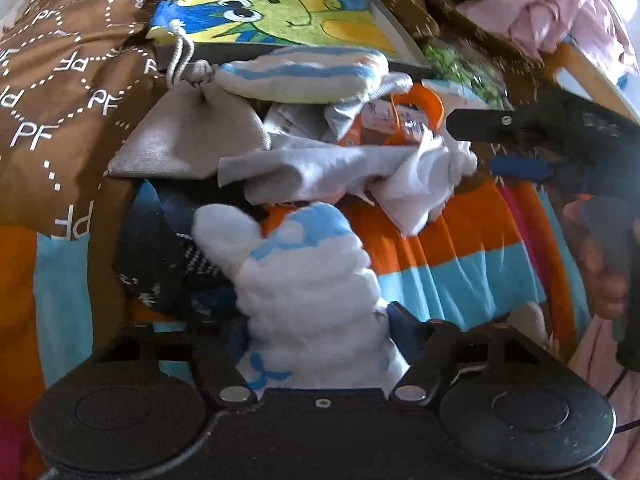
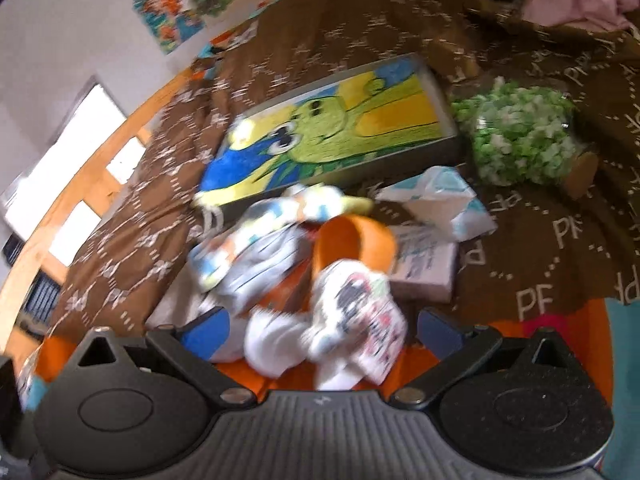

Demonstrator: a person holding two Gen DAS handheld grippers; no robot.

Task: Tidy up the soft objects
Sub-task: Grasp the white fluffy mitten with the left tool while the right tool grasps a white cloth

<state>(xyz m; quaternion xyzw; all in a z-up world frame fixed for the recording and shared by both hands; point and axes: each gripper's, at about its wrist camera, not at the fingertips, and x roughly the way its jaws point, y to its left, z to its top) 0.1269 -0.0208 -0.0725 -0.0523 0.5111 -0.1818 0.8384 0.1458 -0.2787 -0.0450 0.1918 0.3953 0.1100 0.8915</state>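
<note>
Close in, left wrist view: left gripper (image 1: 316, 340) is clamped on a fluffy white-and-blue mitten (image 1: 308, 276), lifted just in front of the sock pile, probably to separate it for sorting. Beyond the pile lies the fish-picture box (image 1: 276, 16), a grey drawstring pouch (image 1: 188, 136) against its near edge. Right gripper (image 1: 476, 140) reaches into the pile from the far side at a white cloth (image 1: 420, 176).

Right wrist view, blurred: right gripper (image 2: 320, 328) has jaws spread wide around a printed white sock (image 2: 360, 320), near the box (image 2: 332, 128); not yet pinched, likely lining up a grasp.
</note>
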